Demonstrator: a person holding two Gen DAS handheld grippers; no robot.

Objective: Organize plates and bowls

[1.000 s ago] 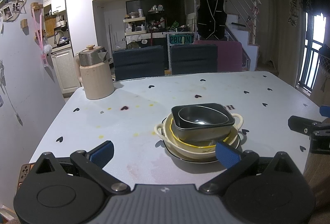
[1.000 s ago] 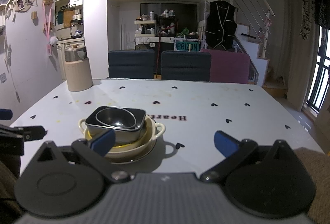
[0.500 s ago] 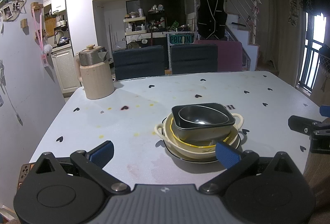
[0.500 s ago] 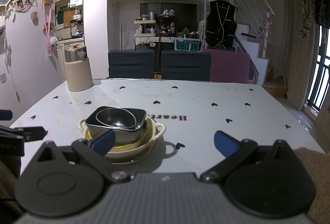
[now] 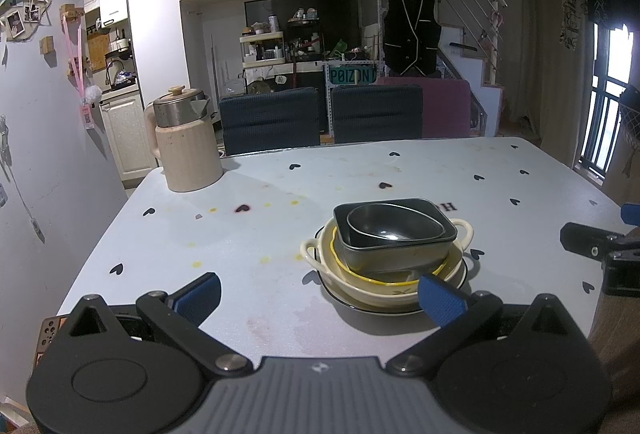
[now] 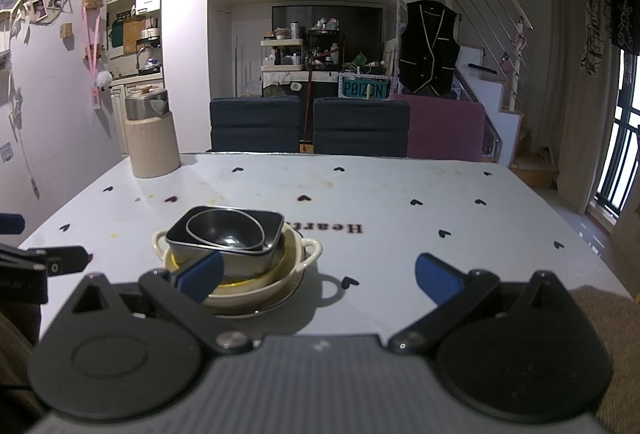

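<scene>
While both sets of jaws stand wide apart and empty, the desk (image 5: 400,174) carries one nested stack at its near edge, at one o'clock from the left gripper (image 5: 320,292): rimmed plate (image 5: 466,268), cream handled bowl (image 5: 384,288), square dark dish (image 5: 400,258), small metal bowl (image 5: 394,224). Ceramic looks heavy, breakable; take rims.

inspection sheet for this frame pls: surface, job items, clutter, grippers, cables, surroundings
Surface: white table with black heart prints, yellow and dark stains.
Job's things: one nested stack: metal bowl in dark square dish, in cream handled bowl, on plate.
Clutter: cream kettle at far left.
Grippers: left gripper and right gripper open, empty, short of the stack.
Cables: nothing seen.
Surroundings: chairs, staircase, kitchen shelves.
</scene>
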